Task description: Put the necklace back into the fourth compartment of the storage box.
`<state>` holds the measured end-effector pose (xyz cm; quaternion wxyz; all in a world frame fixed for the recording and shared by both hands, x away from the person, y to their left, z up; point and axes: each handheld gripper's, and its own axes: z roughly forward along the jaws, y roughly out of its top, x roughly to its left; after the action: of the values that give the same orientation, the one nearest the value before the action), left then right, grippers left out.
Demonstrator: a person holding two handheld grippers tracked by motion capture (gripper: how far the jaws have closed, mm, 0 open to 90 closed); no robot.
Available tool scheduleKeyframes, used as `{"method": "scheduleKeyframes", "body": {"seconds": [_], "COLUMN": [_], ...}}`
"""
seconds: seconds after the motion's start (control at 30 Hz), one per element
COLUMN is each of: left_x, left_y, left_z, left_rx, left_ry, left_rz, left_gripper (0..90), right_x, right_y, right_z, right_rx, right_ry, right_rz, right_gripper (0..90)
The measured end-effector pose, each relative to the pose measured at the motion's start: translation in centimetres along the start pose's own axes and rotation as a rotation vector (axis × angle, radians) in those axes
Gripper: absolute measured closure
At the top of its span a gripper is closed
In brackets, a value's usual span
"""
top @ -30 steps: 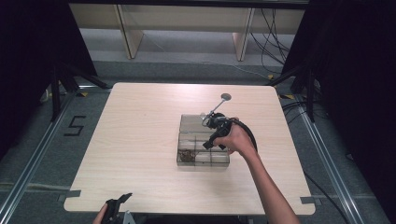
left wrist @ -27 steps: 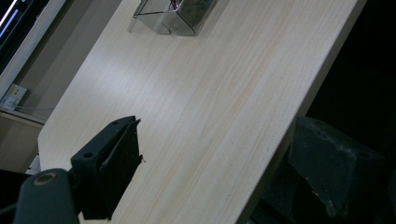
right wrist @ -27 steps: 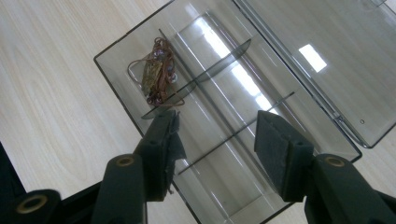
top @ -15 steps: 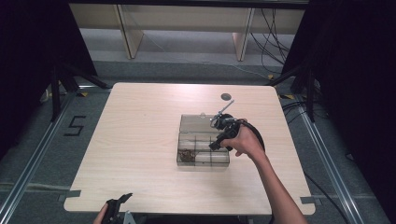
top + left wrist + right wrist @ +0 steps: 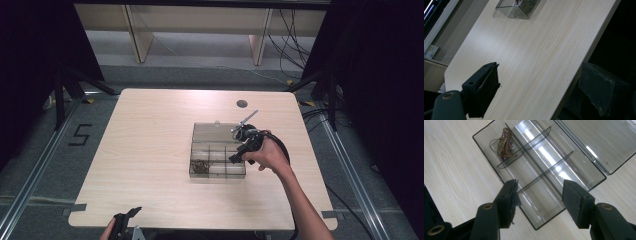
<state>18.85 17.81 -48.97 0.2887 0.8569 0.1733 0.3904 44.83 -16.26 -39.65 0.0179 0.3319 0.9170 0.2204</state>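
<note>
Compartment box (image 5: 541, 170) of smoky clear plastic lies under the right gripper (image 5: 539, 195), whose two black jaws rise from the bottom of the right gripper view and stand apart with nothing between their pads; they have just been opening a little further and grip nothing. Seen past them, the box has thin dividers, and a tangle of reddish-brown wire (image 5: 504, 143) sits in the compartment at the upper left of that frame; the nearest corner of the box is partly hidden behind the left-hand jaw. Its hinged lid (image 5: 596, 142) lies open flat toward the upper right, cut off by the frame's top and right edges. In the high view the right gripper (image 5: 239, 156) sits right of centre, over the box's (image 5: 217, 159) right end, the person's right hand (image 5: 270, 154) around its body and the forearm running to the bottom edge; what the compartments hold is too small to make out there beyond a dark smudge at the box's lower left. A small dark round mark (image 5: 242, 104) lies on the wooden table (image 5: 150, 150) above the box. The left gripper (image 5: 125, 222) shows at the bottom edge of the high view, left of centre, largely cut off. In the left gripper view one jaw shows at the lower left, so whether that gripper (image 5: 485, 87) is spread or closed I cannot tell; a box corner (image 5: 516, 8) is clipped by the top edge.
</note>
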Motion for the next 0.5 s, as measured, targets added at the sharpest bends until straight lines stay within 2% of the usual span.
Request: {"method": "scheduleKeyframes", "body": {"seconds": [0.13,0.3,0.33,0.37,0.43,0.47,0.5], "left_x": [0.0,0.0,0.0,0.0,0.0,0.0,0.0], "left_y": [0.0,0.0,0.0,0.0,0.0,0.0,0.0], "left_z": [0.0,0.0,0.0,0.0,0.0,0.0,0.0], "left_rx": [0.003,0.003,0.002,0.007,0.006,0.007,0.006], "left_ry": [0.001,0.001,0.001,0.002,0.003,0.001,0.002], "left_rz": [0.007,0.008,0.006,0.009,0.008,0.011,0.011], "left_gripper": [15.7,15.7,15.7,15.7,15.7,15.7,15.7], "right_x": [0.1,-0.2,-0.1,-0.2,-0.1,-0.2,-0.2], "right_y": [-0.4,-0.8,-0.8,-0.9,-1.1,-1.1,-1.2], "right_z": [-0.1,0.0,-0.1,-0.1,-0.2,-0.2,-0.3], "right_rx": [0.004,-0.012,-0.006,-0.020,-0.021,-0.019,-0.023], "right_ry": [0.014,-0.001,0.004,0.002,0.008,0.005,0.005], "right_rz": [0.016,0.005,0.023,0.005,0.032,0.019,0.030], "right_gripper": [45.7,43.5,43.3,42.8,41.4,40.8,40.4]}}
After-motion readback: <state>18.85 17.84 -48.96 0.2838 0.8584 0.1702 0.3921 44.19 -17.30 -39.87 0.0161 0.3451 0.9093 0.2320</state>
